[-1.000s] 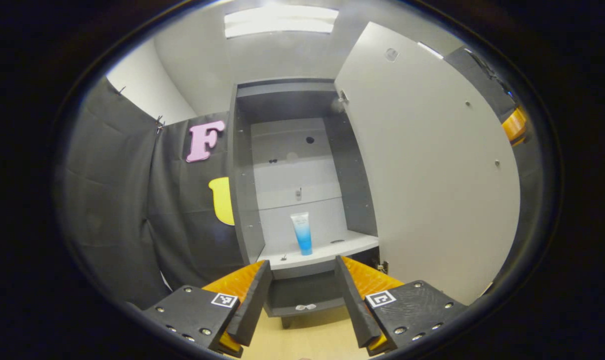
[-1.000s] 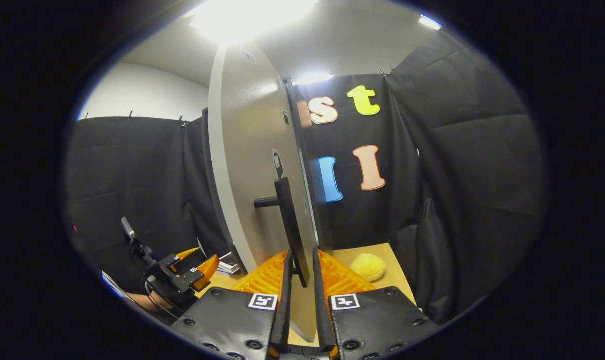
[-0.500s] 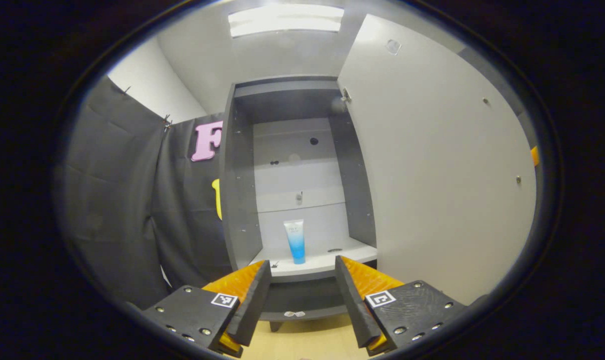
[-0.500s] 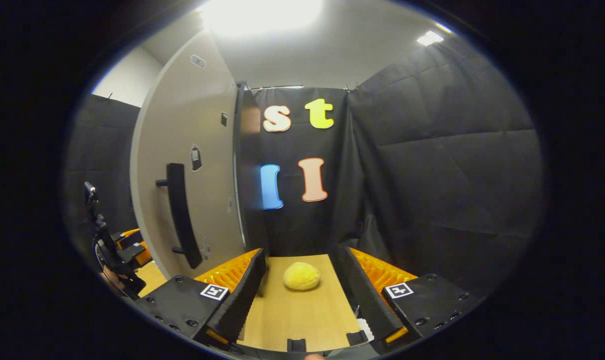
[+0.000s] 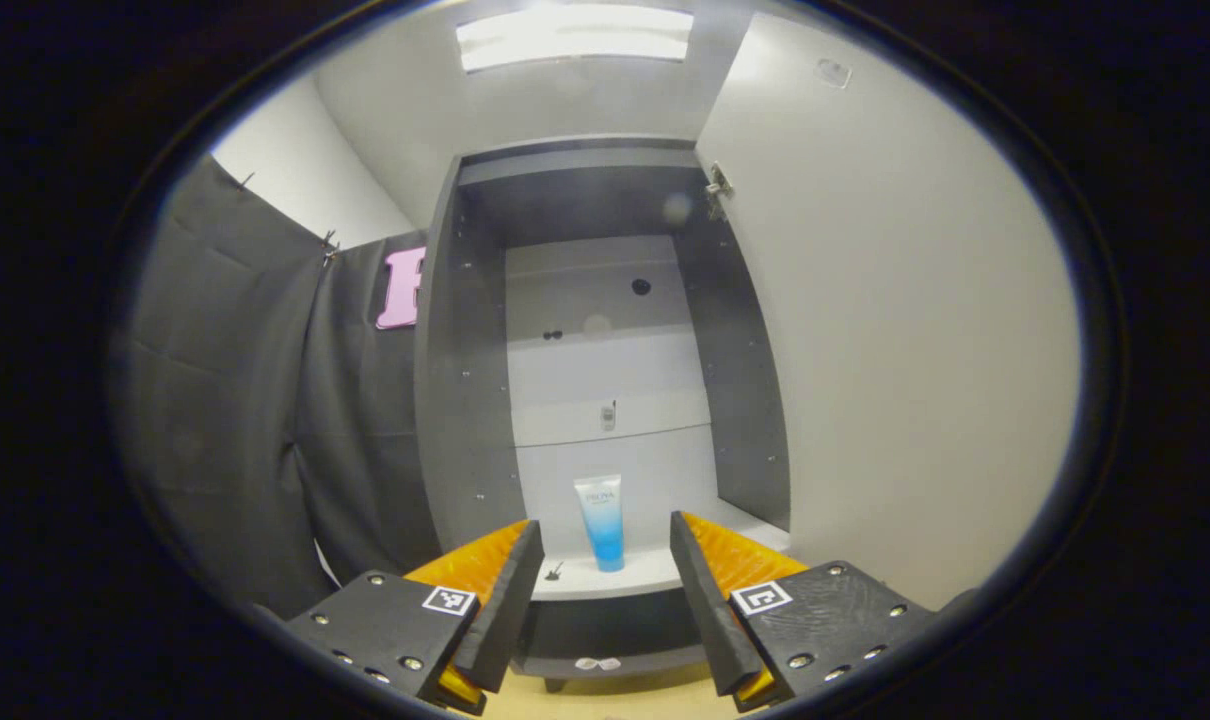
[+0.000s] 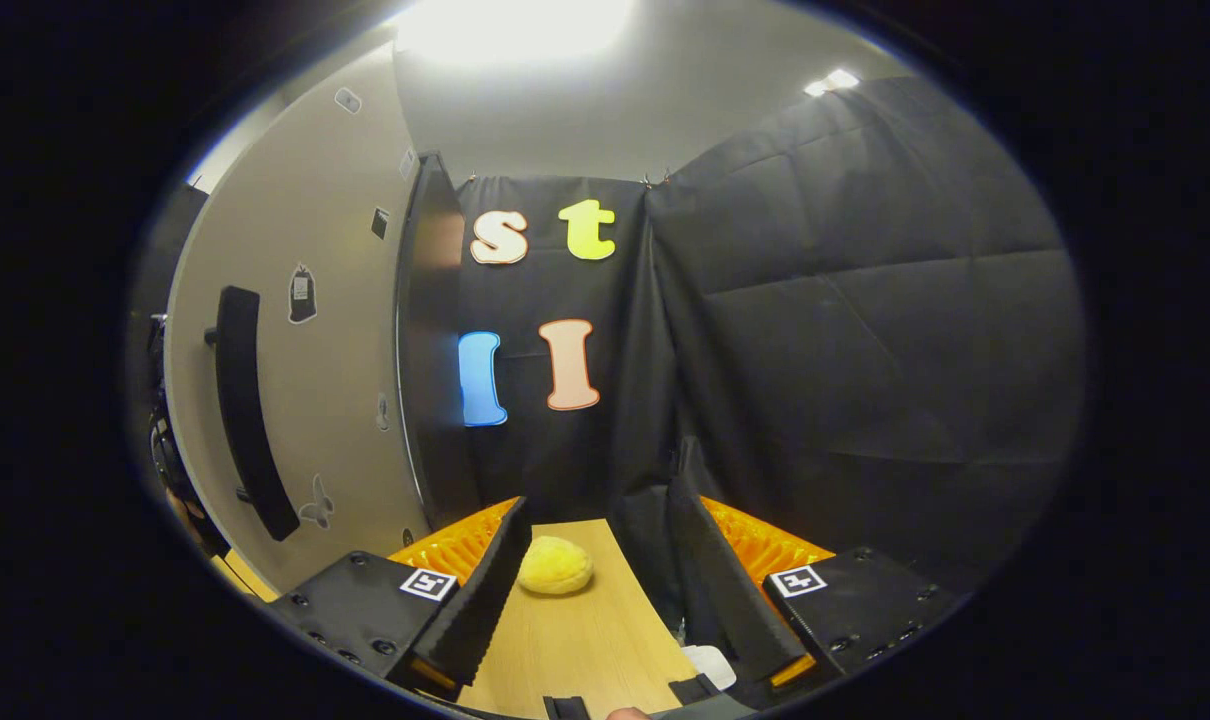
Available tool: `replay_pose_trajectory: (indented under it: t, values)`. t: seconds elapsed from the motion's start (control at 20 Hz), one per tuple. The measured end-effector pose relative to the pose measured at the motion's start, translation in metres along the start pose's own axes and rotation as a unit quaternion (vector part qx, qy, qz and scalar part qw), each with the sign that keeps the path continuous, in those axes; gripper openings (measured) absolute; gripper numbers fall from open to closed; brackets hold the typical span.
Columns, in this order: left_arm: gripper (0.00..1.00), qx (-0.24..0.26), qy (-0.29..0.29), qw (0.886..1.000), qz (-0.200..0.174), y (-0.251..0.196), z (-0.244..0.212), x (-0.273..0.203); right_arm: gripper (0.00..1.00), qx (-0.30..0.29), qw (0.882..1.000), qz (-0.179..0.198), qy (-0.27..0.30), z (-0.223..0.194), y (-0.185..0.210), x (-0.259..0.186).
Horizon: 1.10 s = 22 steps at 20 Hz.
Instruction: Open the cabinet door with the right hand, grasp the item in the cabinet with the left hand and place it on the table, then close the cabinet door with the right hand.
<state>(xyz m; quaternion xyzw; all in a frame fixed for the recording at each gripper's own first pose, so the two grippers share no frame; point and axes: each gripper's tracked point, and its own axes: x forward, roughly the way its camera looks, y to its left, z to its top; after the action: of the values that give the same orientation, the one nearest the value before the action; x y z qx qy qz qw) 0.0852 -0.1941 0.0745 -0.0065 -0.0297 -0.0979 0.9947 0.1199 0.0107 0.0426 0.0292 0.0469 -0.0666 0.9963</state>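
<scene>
Cabinet door (image 5: 905,330) is swung wide off to the right of the left gripper (image 5: 600,585), whose jaws are spread with nothing in them. The tube (image 5: 602,520) stands upright on the shelf (image 5: 655,572), dead ahead between the fingers, gap clear. Right gripper (image 6: 590,590) is spread too, over the table (image 6: 575,640), a yellow ball (image 6: 555,565) by its left finger, door handle (image 6: 250,410) well off left.

Left gripper (image 5: 598,590): held level and pointing forward, jaws spread wide with a clear gap between the fingers (image 5: 510,590), nothing gripped or touched. Right gripper (image 6: 595,590): likewise held level, jaws parted wide, its fingers (image 6: 485,590) free of contact and holding nothing. At the far left edge of the right gripper view, part of the other gripper's dark body and the hand (image 6: 180,505) holding it are visible, too cropped to judge further.
</scene>
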Motion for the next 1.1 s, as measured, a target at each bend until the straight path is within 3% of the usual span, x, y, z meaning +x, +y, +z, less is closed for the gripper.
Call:
replay_pose_trajectory:
  t: [0.5,0.7,0.9,1.1]
  values:
    - [0.77,-0.017,0.019,0.999,-0.027,-0.002,-0.042,0.118,0.98,0.02,0.995,-0.096,-0.016,0.014,-0.016,0.003]
    - [0.78,-0.023,0.049,0.998,-0.032,-0.003,-0.069,0.14,0.98,0.038,0.993,-0.113,-0.019,0.014,-0.016,0.002]
    - [0.77,-0.02,0.062,0.997,-0.032,-0.003,-0.089,0.16,0.98,0.014,0.99,-0.137,-0.004,0.006,-0.021,0.004]
    - [0.77,-0.007,0.063,0.997,-0.034,-0.005,-0.095,0.175,0.98,0.015,0.991,-0.133,0.003,0.002,-0.015,0.009]
